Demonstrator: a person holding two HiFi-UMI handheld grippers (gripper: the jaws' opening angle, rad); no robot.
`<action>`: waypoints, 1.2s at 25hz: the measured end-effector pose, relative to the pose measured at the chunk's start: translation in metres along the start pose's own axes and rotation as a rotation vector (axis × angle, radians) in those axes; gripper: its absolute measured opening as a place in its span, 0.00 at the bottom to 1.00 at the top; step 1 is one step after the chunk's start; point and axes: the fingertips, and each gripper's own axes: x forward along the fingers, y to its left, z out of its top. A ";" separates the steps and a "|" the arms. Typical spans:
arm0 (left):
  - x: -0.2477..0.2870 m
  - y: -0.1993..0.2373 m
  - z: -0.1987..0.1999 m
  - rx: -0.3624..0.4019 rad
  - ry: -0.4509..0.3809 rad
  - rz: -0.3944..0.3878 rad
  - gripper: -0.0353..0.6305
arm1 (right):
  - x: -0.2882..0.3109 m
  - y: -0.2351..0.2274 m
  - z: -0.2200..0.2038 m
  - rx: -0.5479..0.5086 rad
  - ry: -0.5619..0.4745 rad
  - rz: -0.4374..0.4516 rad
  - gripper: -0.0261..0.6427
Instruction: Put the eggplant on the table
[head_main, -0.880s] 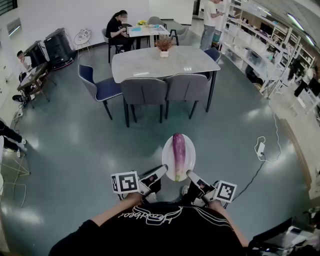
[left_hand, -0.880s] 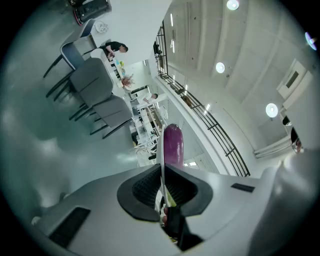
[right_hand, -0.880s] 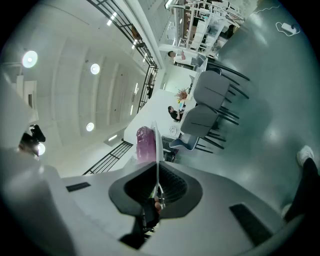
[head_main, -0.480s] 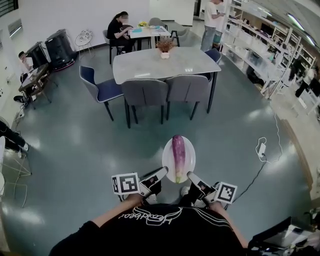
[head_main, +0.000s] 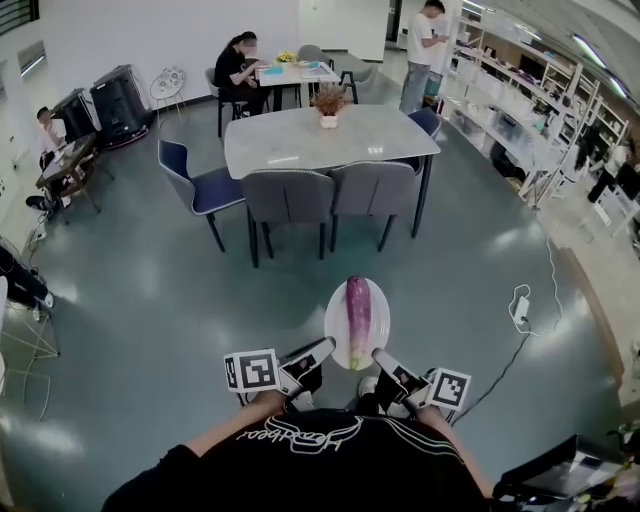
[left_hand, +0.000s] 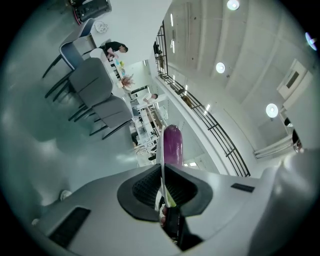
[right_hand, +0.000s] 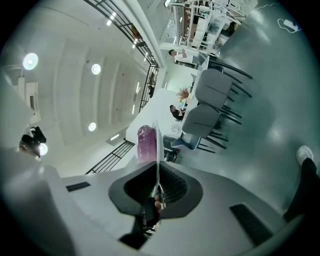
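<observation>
Grippers: left gripper (head_main: 322, 348) and right gripper (head_main: 381, 356) sit just in front of the person's black shirt (head_main: 300, 460). Each is clamped tight on the near rim of a white plate (head_main: 333, 322), one on either side.
Eggplant: purple eggplant (head_main: 358, 308) lies along the middle of the plate, held level above the floor.
Direction: its long axis runs straight away from the person. The paler, greenish stem end is nearest the body and the rounded purple end points toward the dining table.
Left gripper view only: the plate (left_hand: 161, 150) appears edge-on as a thin line pinched between the jaws, with the eggplant (left_hand: 172, 144) rising beyond it. Ceiling lights and a balcony railing also show.
Right gripper view only: the same thin plate edge (right_hand: 157, 145), with the eggplant (right_hand: 146, 142) on its other side.
Floor: glossy grey-green floor (head_main: 150, 300), with a white power strip (head_main: 519, 305) to the right.
Table: pale grey dining table (head_main: 300, 135) well ahead, carrying a small potted plant (head_main: 328, 103) and ringed by grey and blue chairs (head_main: 290, 195).
Room: shelving (head_main: 520, 110) lines the right wall; people sit and stand at the far end.
</observation>
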 end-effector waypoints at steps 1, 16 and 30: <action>0.001 0.001 0.002 0.000 -0.001 -0.002 0.10 | 0.002 0.000 0.002 -0.003 0.000 0.002 0.06; 0.051 0.023 0.048 0.006 -0.015 0.024 0.10 | 0.036 -0.026 0.062 -0.003 0.027 0.020 0.06; 0.158 0.070 0.124 -0.015 -0.054 0.106 0.10 | 0.087 -0.088 0.182 0.047 0.082 0.032 0.06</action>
